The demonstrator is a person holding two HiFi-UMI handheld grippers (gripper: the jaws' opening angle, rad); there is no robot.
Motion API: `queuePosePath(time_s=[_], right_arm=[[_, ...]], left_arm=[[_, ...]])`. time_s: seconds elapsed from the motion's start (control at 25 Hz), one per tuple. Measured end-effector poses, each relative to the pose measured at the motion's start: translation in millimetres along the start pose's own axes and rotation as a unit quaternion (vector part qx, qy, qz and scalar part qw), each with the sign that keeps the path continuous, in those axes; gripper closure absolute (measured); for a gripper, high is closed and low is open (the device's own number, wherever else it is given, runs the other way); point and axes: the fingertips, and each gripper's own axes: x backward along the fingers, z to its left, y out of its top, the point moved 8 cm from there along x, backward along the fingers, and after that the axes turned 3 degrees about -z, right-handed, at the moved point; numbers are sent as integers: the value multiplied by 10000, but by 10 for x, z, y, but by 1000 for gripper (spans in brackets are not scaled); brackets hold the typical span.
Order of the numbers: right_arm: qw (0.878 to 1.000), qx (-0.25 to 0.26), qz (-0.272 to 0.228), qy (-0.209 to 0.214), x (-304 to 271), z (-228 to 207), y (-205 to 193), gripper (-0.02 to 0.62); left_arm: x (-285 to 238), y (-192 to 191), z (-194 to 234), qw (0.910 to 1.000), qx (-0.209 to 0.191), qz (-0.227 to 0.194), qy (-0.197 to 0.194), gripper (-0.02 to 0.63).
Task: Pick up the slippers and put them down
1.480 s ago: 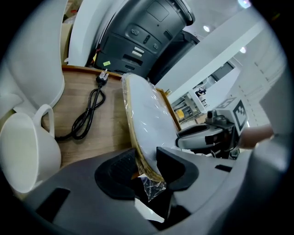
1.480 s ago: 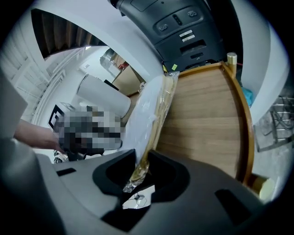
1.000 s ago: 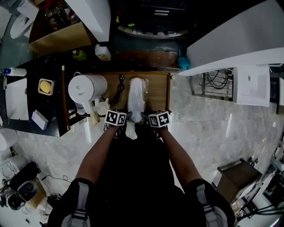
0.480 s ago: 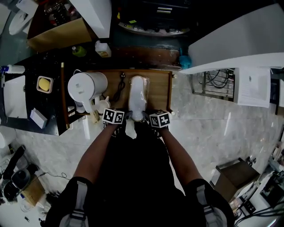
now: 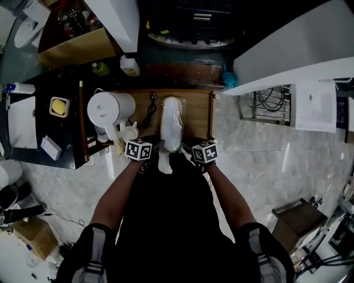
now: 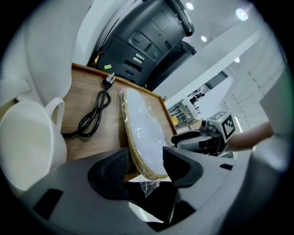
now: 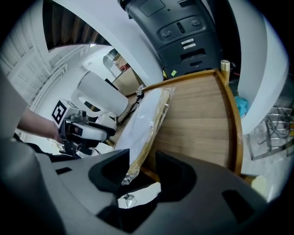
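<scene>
1. Left gripper (image 6: 143, 166): jaws spread, just opened wider, near end of the plastic-wrapped white slippers (image 6: 143, 131) between them, unpinched.
2. Right gripper (image 7: 140, 169): jaws also just parted, same end between.
3. Slippers lie on the rectangular wooden tray (image 7: 197, 124).

Pale marble floor (image 5: 260, 160) surrounds the wooden table (image 5: 196, 113). Left of the table runs a black counter (image 5: 66, 132). To its right a wire rack (image 5: 271, 102) stands under a long white slab (image 5: 287, 50) (shelf or worktop, hard to tell). Beyond its far left corner sits a cardboard box (image 5: 72, 47). Ceiling spots (image 6: 242, 13) glow above.
</scene>
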Motion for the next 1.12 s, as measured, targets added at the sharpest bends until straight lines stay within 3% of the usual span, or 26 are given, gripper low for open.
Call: queuePosePath(time_s=[0.08,0.24,0.48,0.6,0.72,1.12], right_arm=[[9999,74,-27,87,87,0,5,419],[9994,205,-178,214,248,44,1,491],[9970,539,-451,312,473,224,35,580],[9954,713,-511,394,562,327,21,586],[9932,936,-517,454,651,426,-15,588],[9806,1618,-896,650,1146,682,30,588]], left_arm=[[88,6,-60,9998,-3,-171,-30,371],[241,-35,-205,9992,-150,-341,-166,378],[488,-62,-399,9961,-486,-741,2,472],[613,-45,-469,9930,-561,-1033,97,540],[740,-54,-540,9895,-565,-1318,183,563],[989,-172,-1065,9785,-828,-1884,127,594]])
